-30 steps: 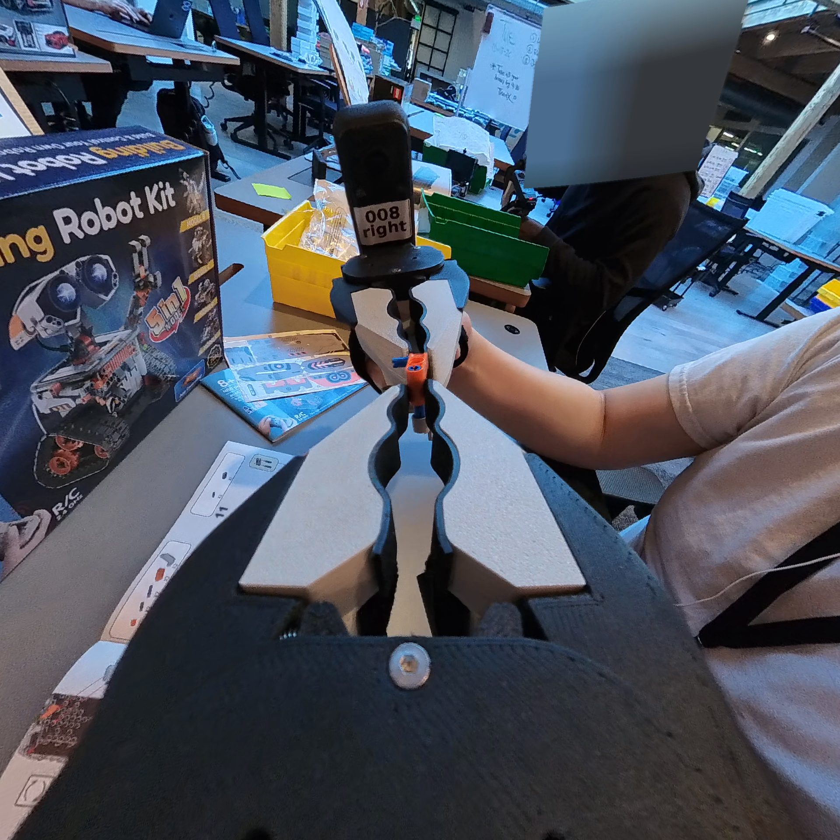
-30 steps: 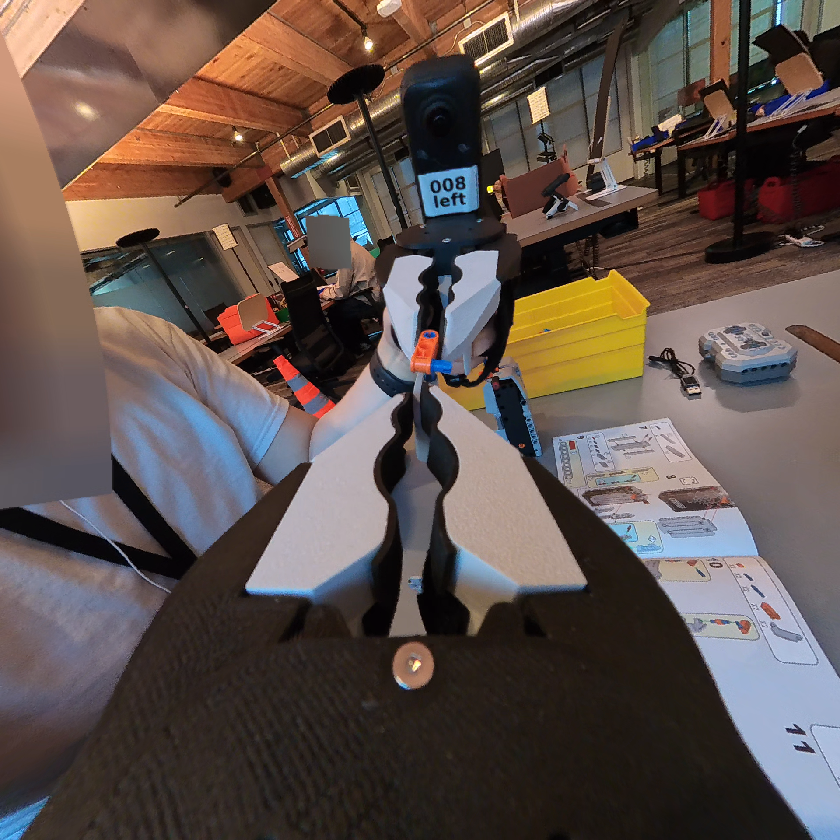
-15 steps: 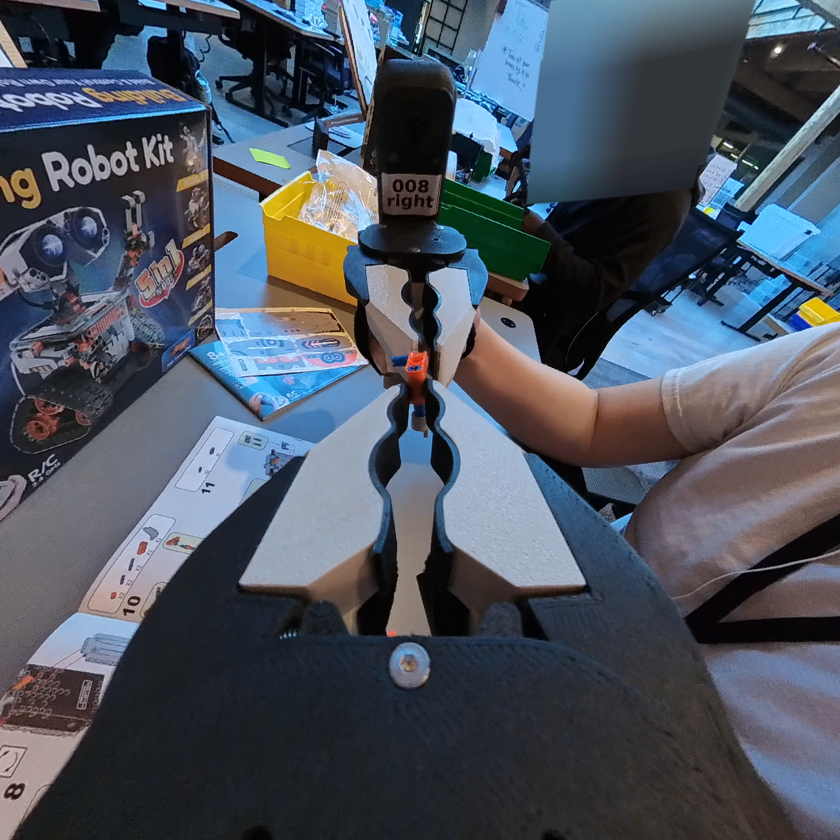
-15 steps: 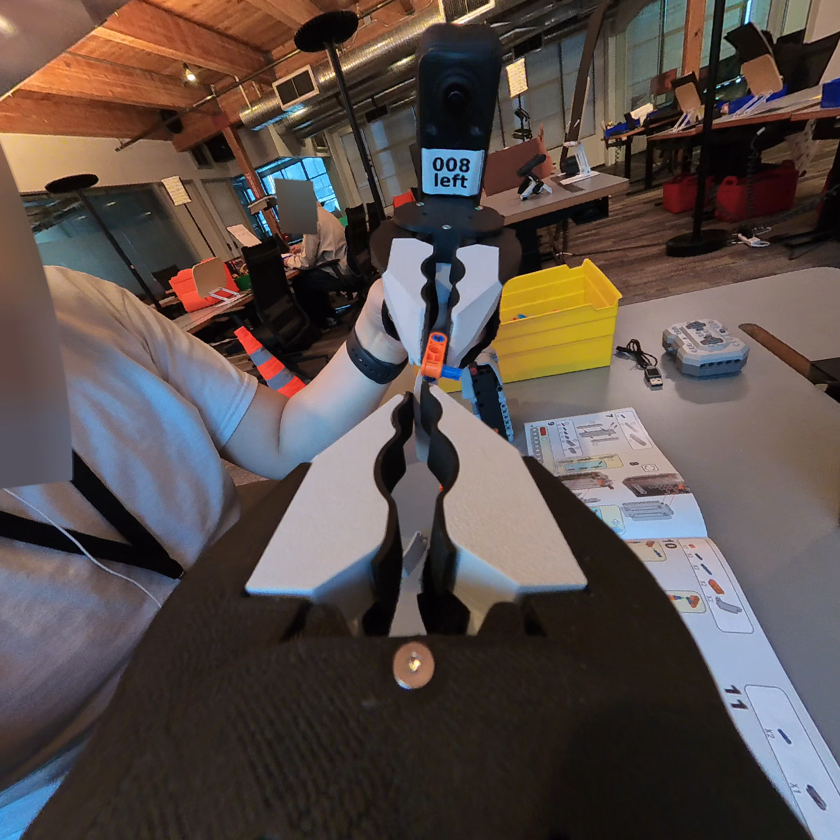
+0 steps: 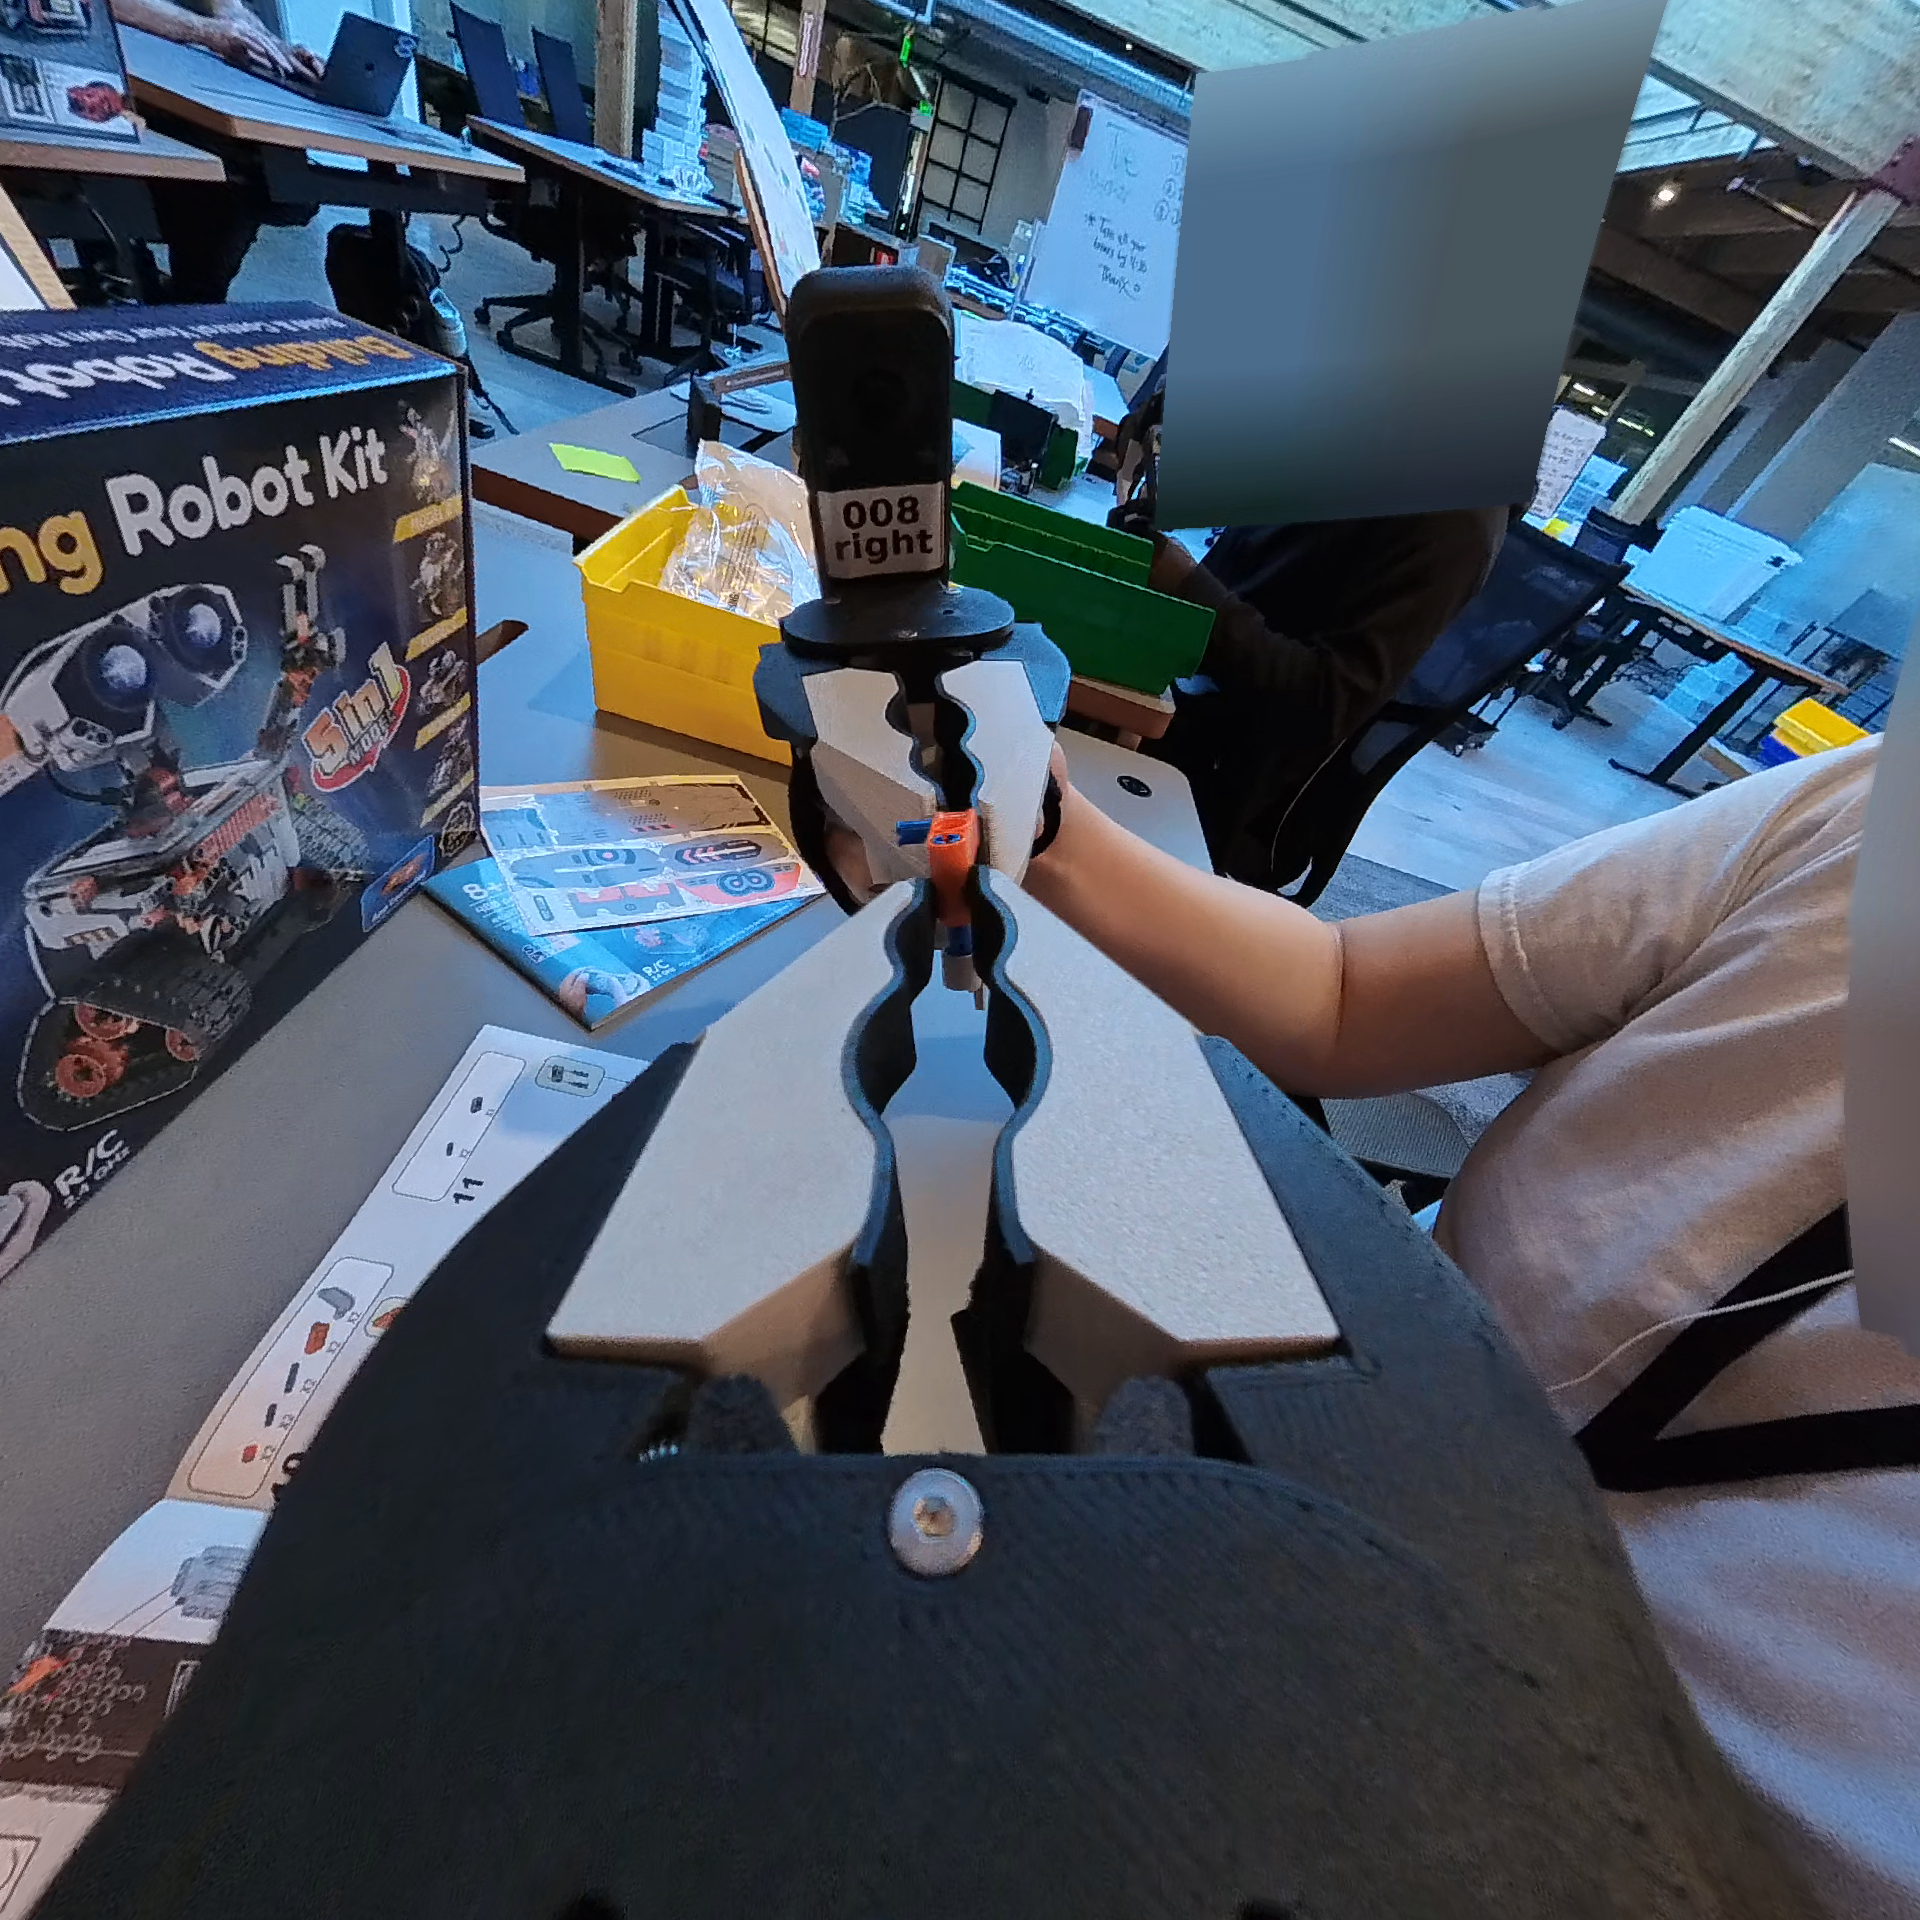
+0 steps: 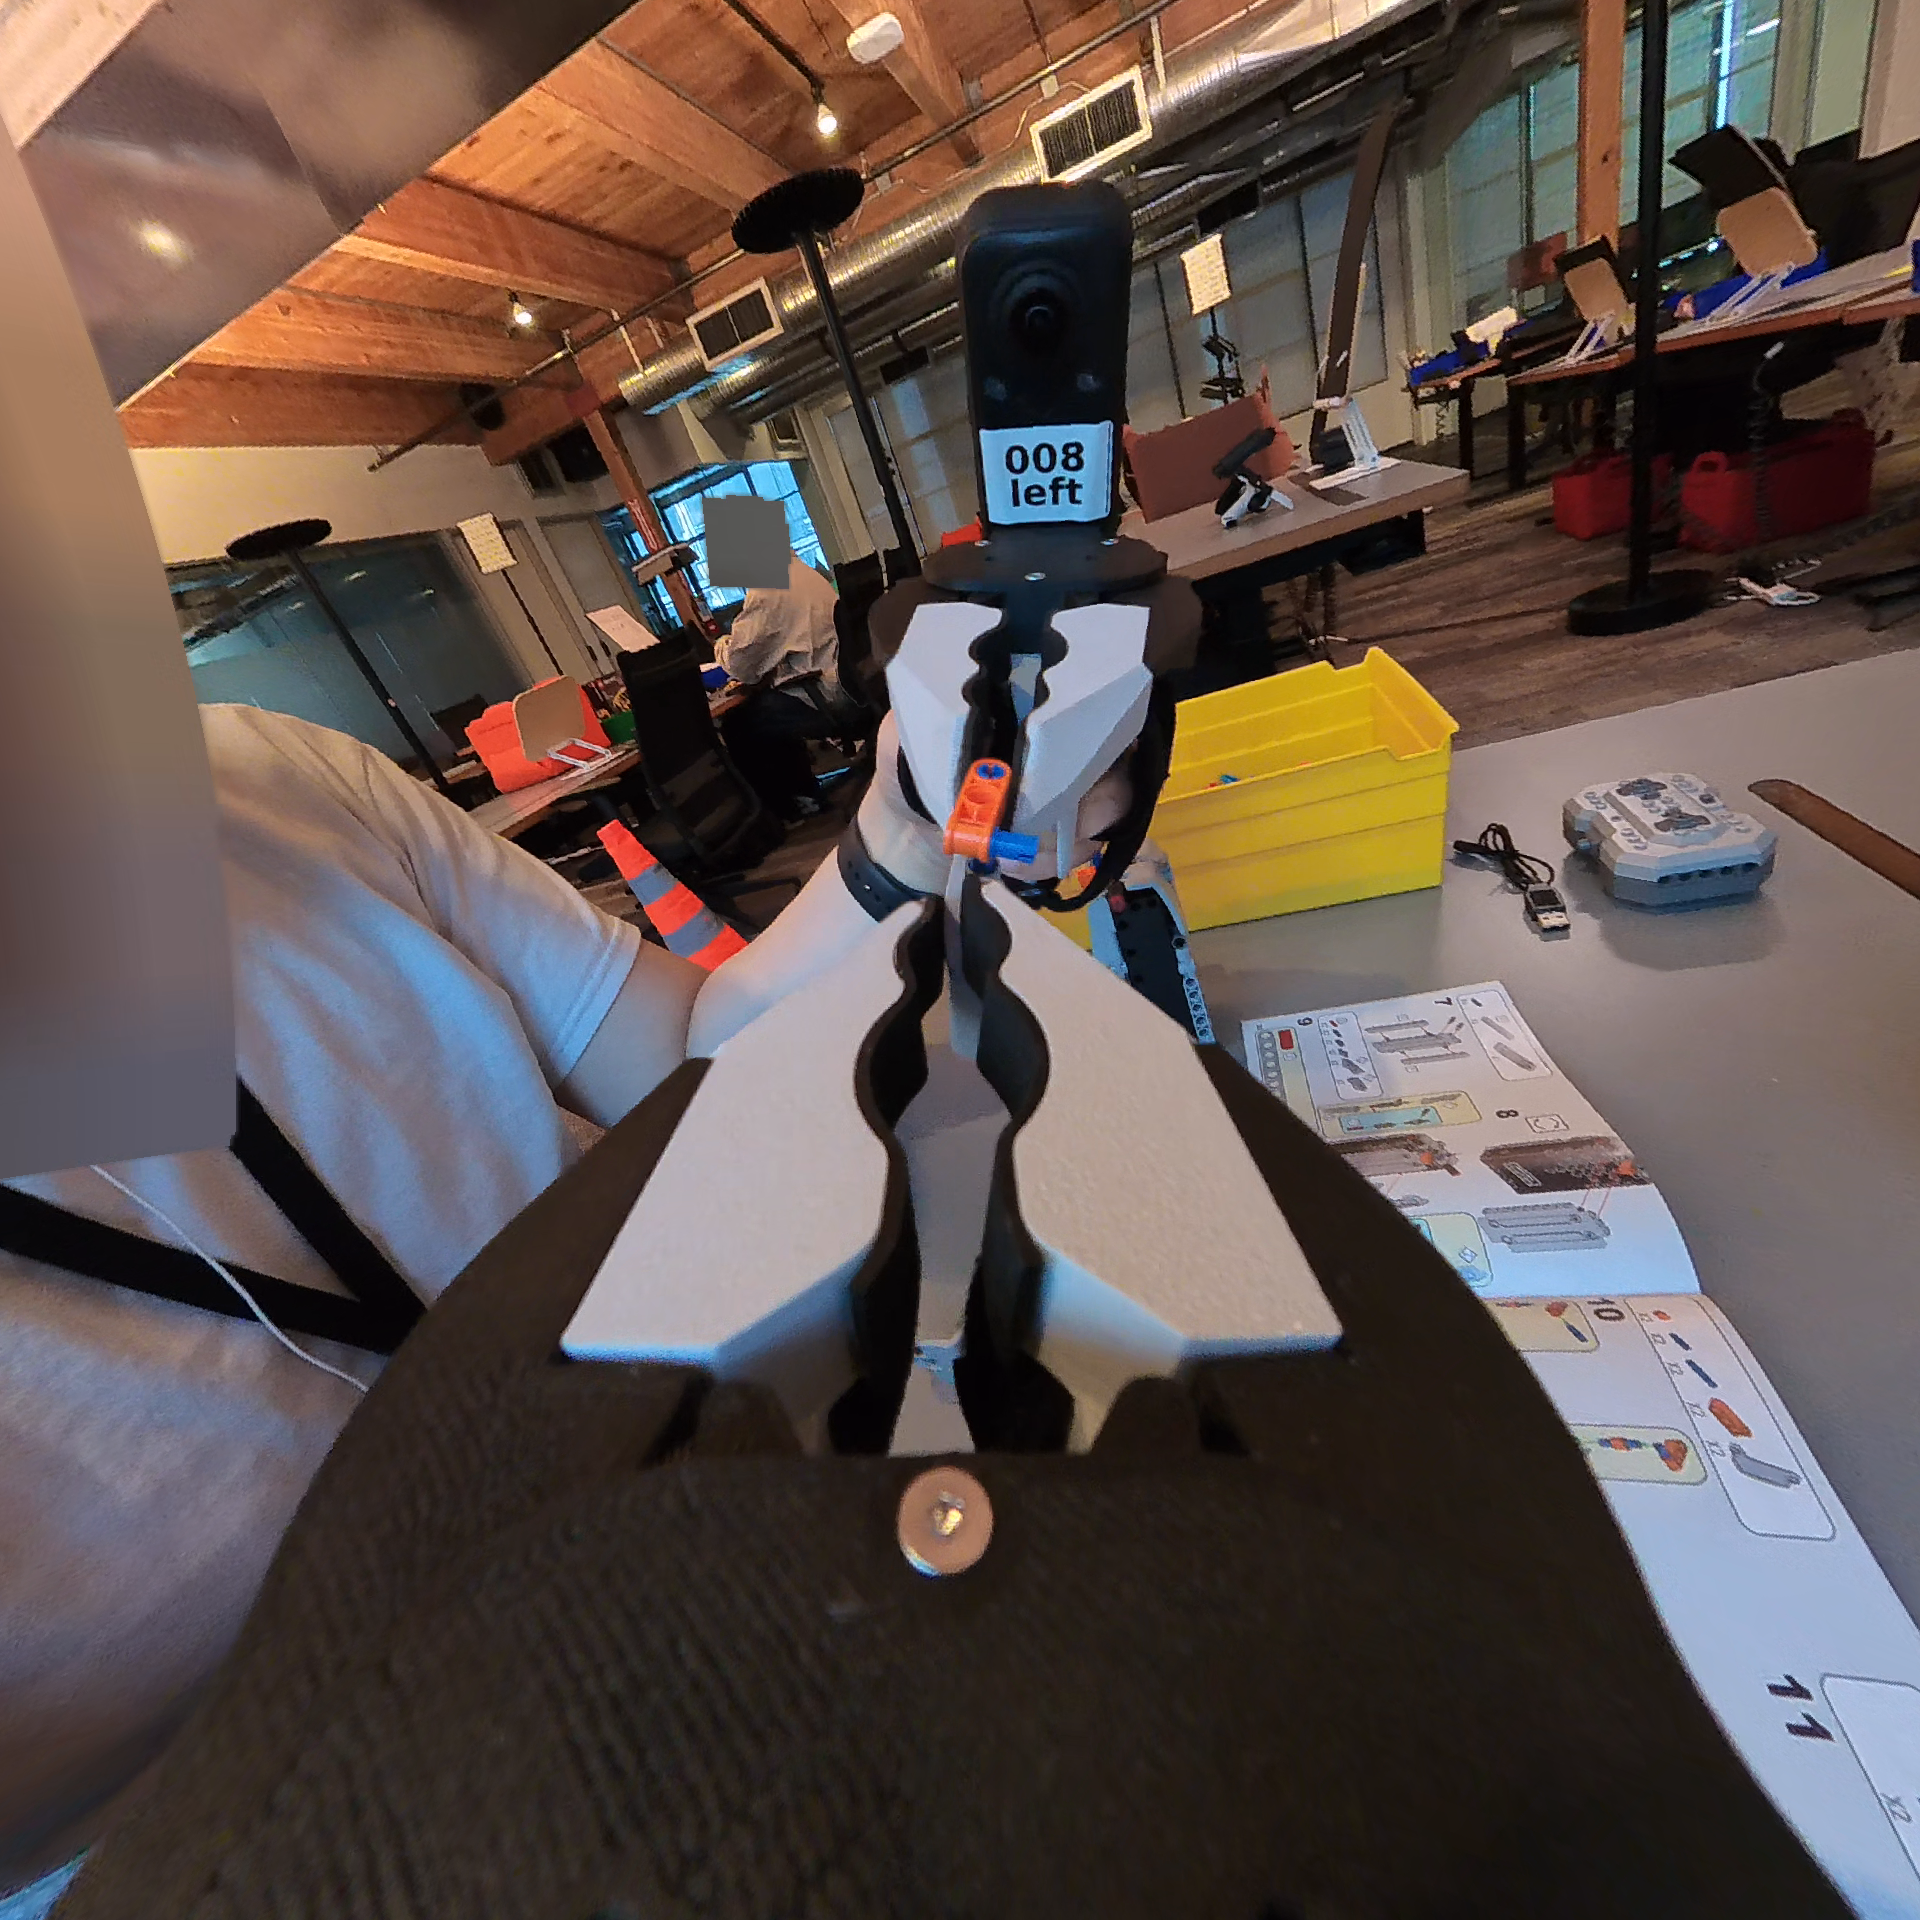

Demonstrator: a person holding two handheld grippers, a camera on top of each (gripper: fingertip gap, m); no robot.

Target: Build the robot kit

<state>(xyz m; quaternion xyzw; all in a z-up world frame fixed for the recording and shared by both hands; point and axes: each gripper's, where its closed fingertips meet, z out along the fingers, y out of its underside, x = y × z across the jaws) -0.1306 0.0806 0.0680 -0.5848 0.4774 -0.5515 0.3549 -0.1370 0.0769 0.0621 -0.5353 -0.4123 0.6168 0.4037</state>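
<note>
Above the desk (image 6: pixel 1714 748), two tongs met tip to tip: left tongs (image 5: pixel 951 899) clenched on a grey beam (image 6: pixel 964 961), right tongs (image 6: pixel 961 914) gripping an orange connector (image 5: pixel 951 847), apparently to join them.

We see our two grippers, the left gripper (image 5: pixel 951 904) and the right gripper (image 6: pixel 961 914), each with pale grey wedge fingers lined with wavy black pads on a black textured body with one silver screw (image 5: pixel 935 1522), beside our light short-sleeved shirt (image 5: pixel 1662 1039) crossed by a black strap (image 5: pixel 1714 1361).
</note>
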